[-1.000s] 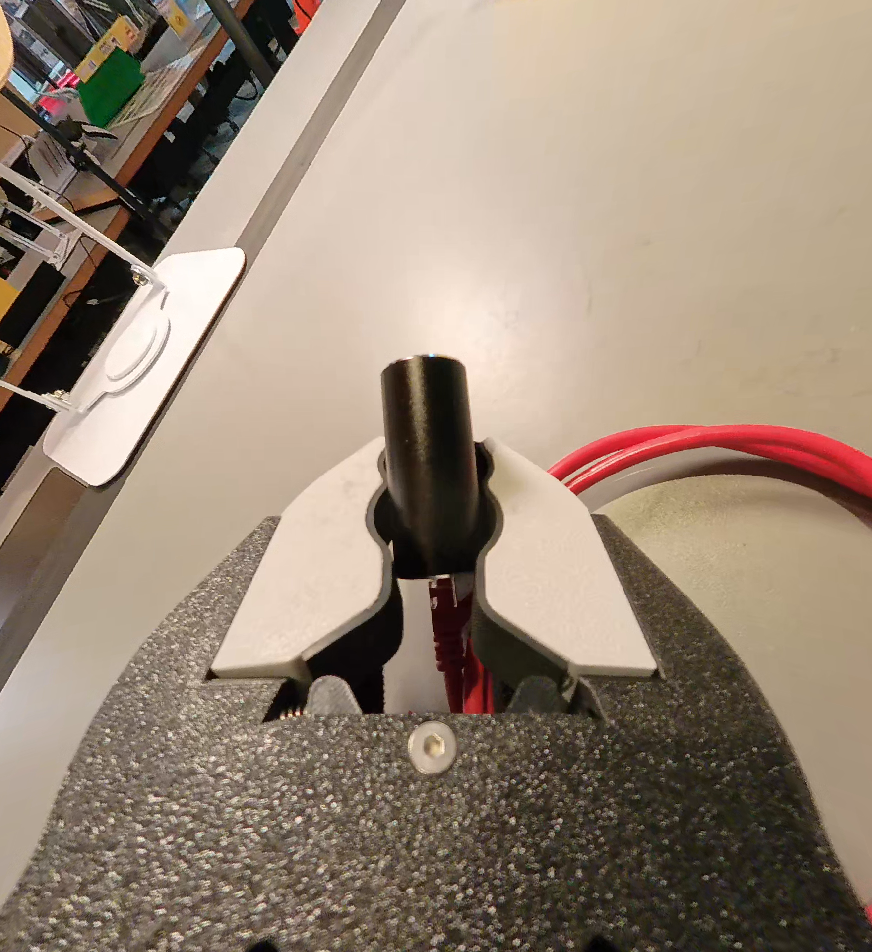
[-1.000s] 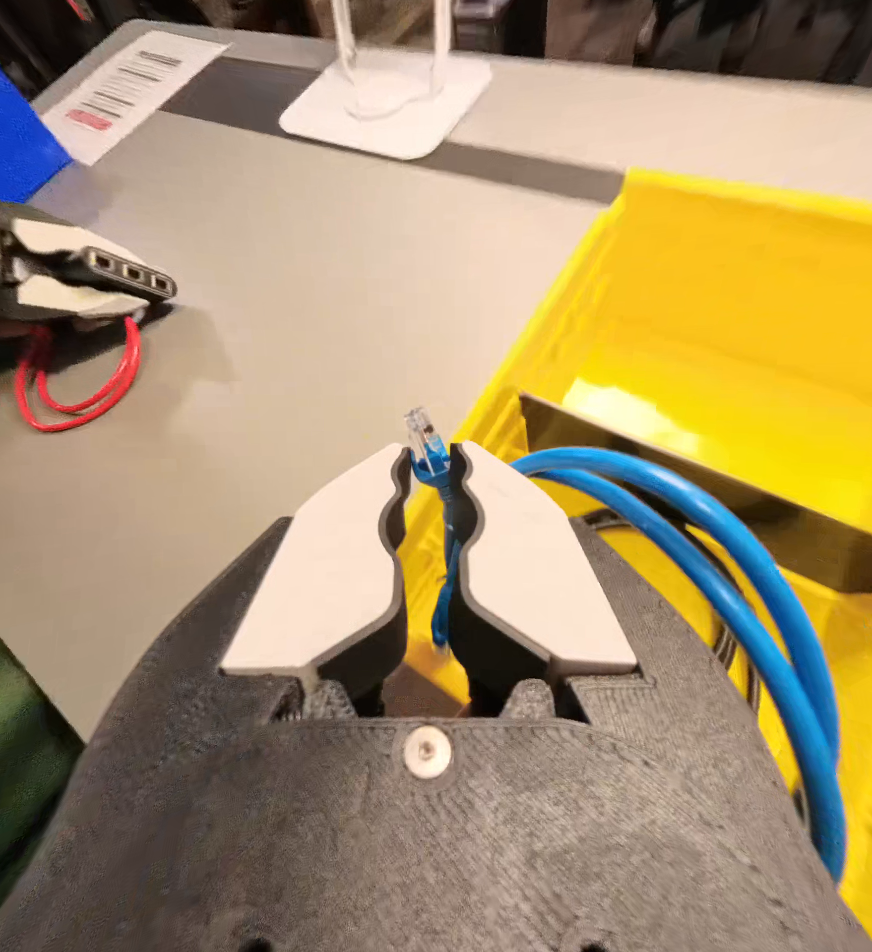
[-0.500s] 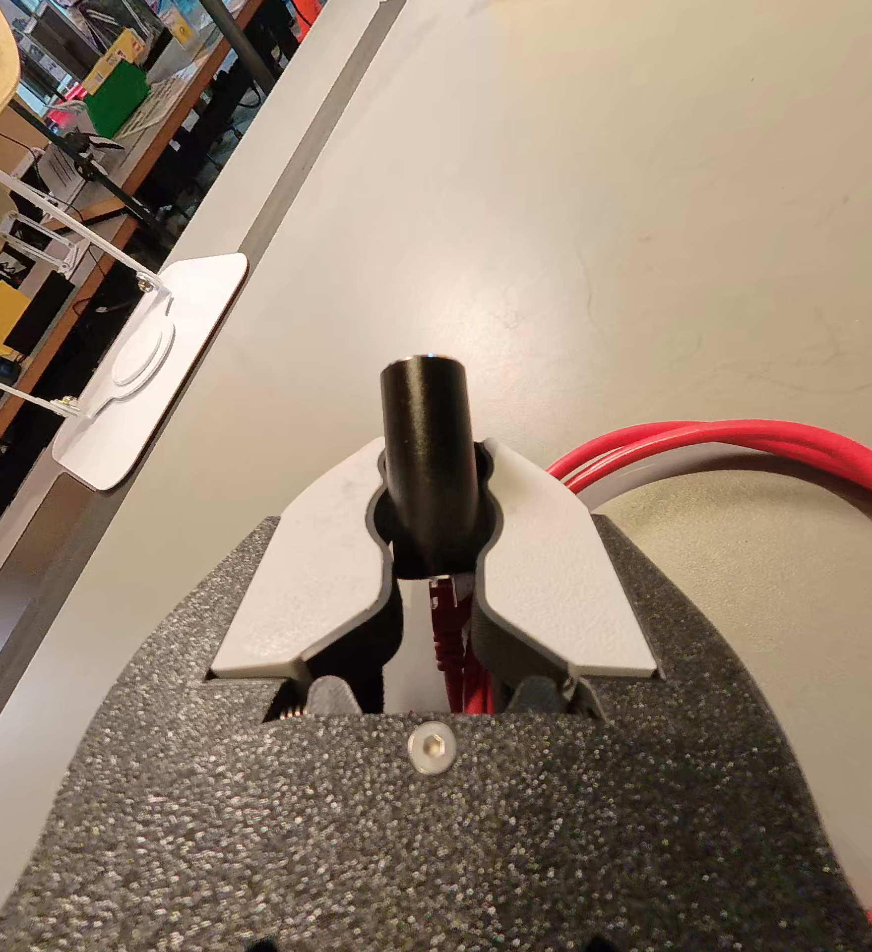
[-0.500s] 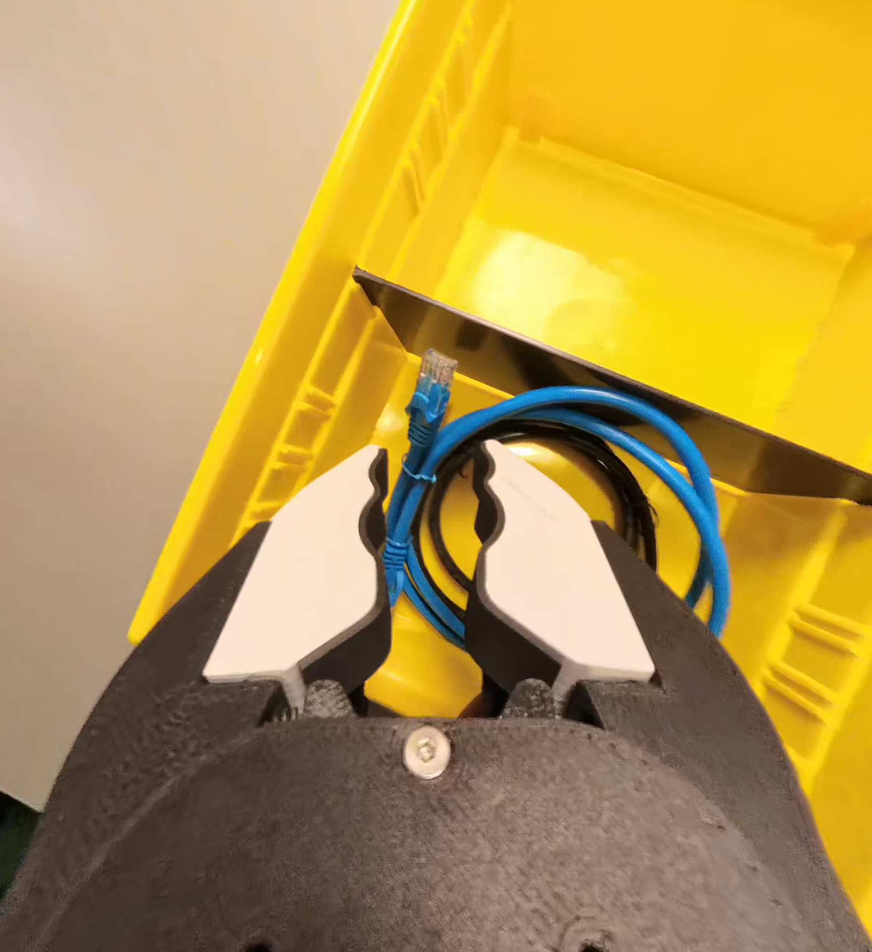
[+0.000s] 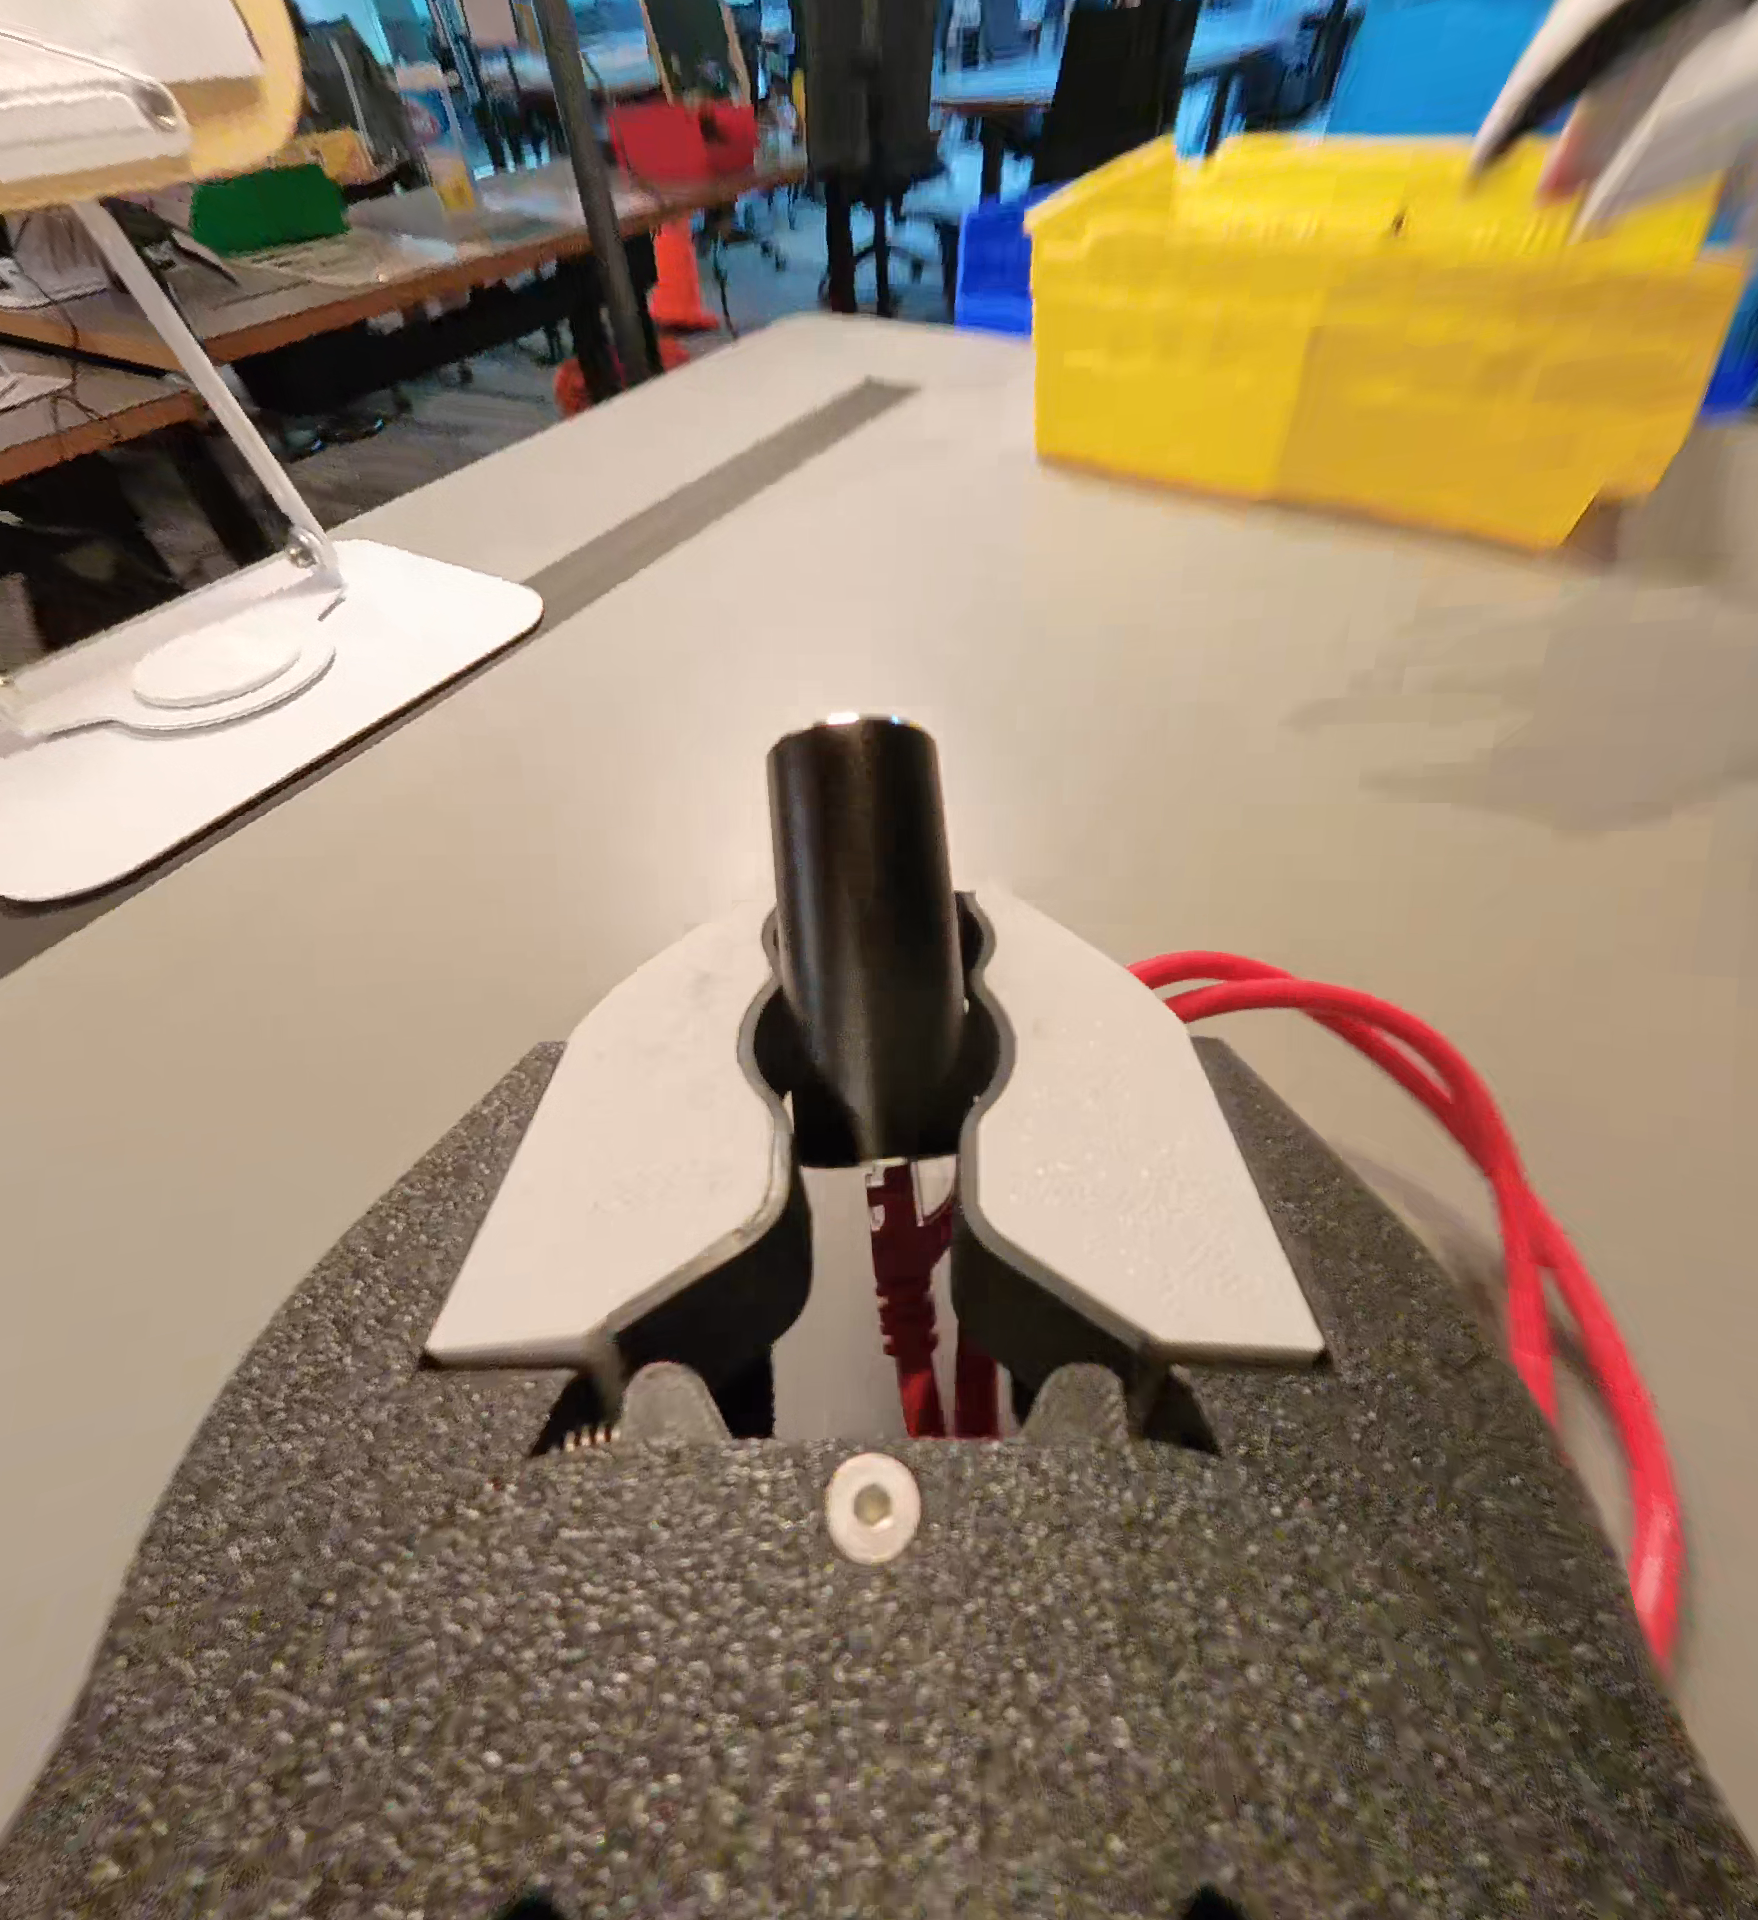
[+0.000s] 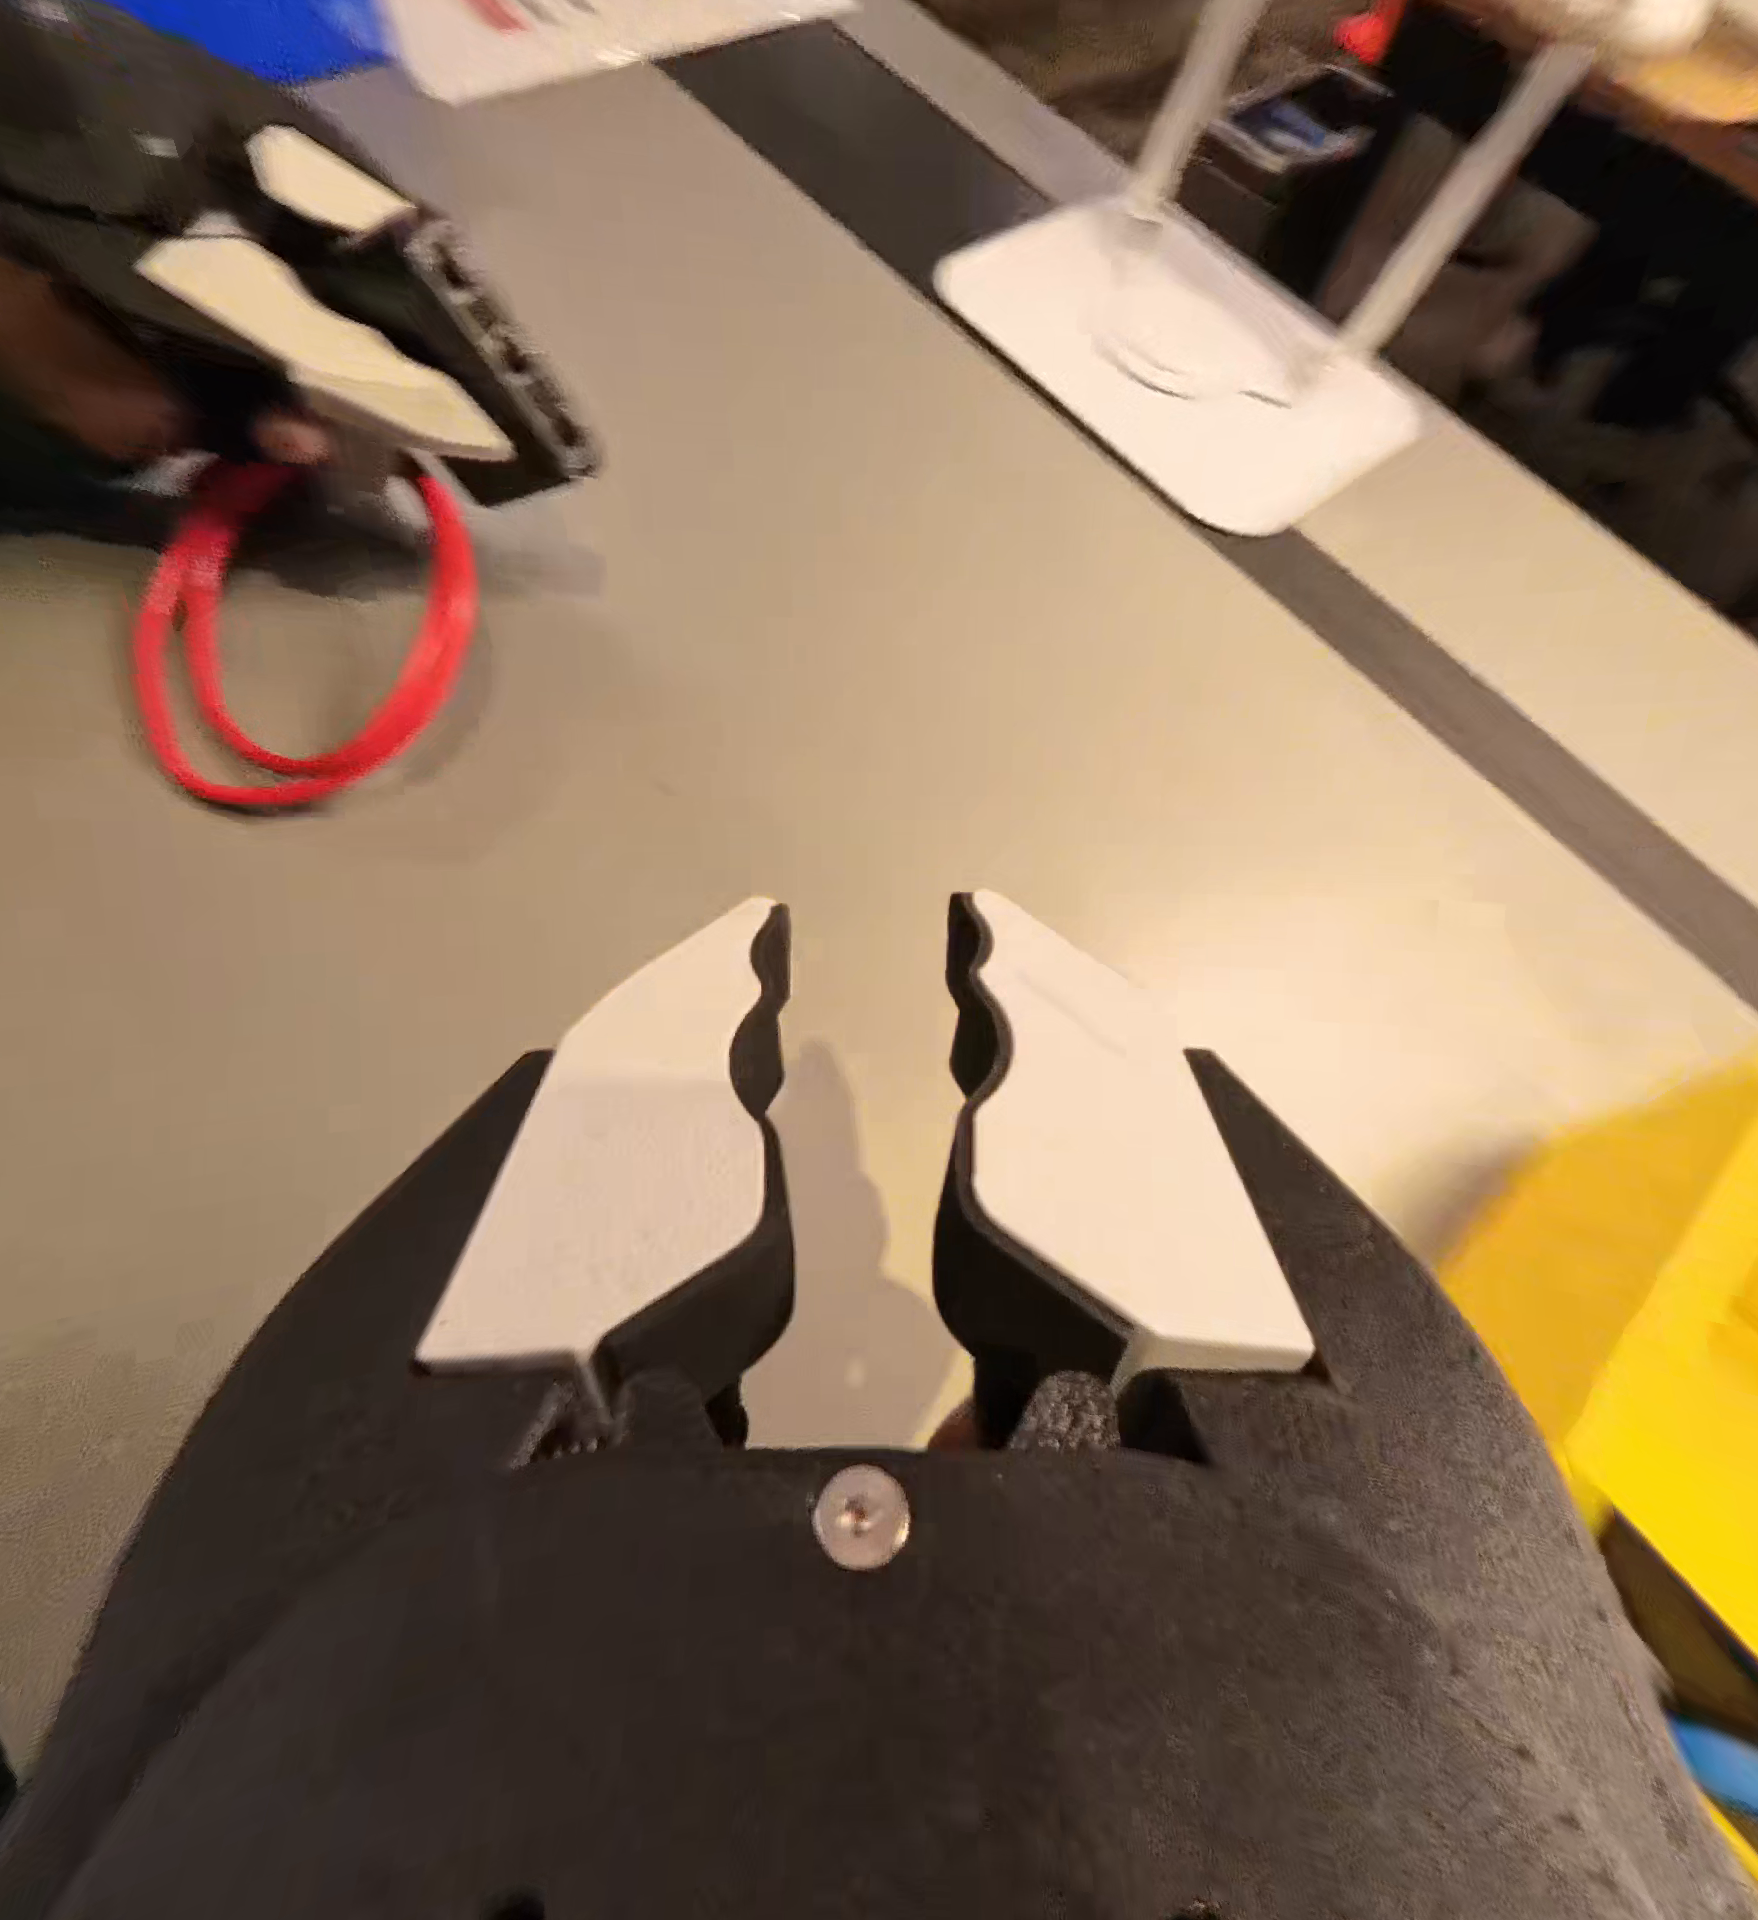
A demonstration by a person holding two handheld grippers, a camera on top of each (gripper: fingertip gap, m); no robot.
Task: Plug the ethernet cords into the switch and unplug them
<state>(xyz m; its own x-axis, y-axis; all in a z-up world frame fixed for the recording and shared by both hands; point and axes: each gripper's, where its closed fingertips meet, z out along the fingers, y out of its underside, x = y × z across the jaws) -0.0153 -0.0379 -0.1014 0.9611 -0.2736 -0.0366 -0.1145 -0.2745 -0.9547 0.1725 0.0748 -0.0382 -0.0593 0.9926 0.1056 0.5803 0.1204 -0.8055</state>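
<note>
**Two wrist cameras, facing across one worktop**

The left wrist view sits low over the worktop (image 5: pixel 1062 665), looking forward towards the yellow bin (image 5: pixel 1353 332) and white stand base (image 5: pixel 231 717). The right wrist view looks from higher, angled down, back across the same surface; it shares the stand base (image 6: pixel 1176 384), red cord (image 6: pixel 303 665) and bin (image 6: pixel 1685 1299).
</note>
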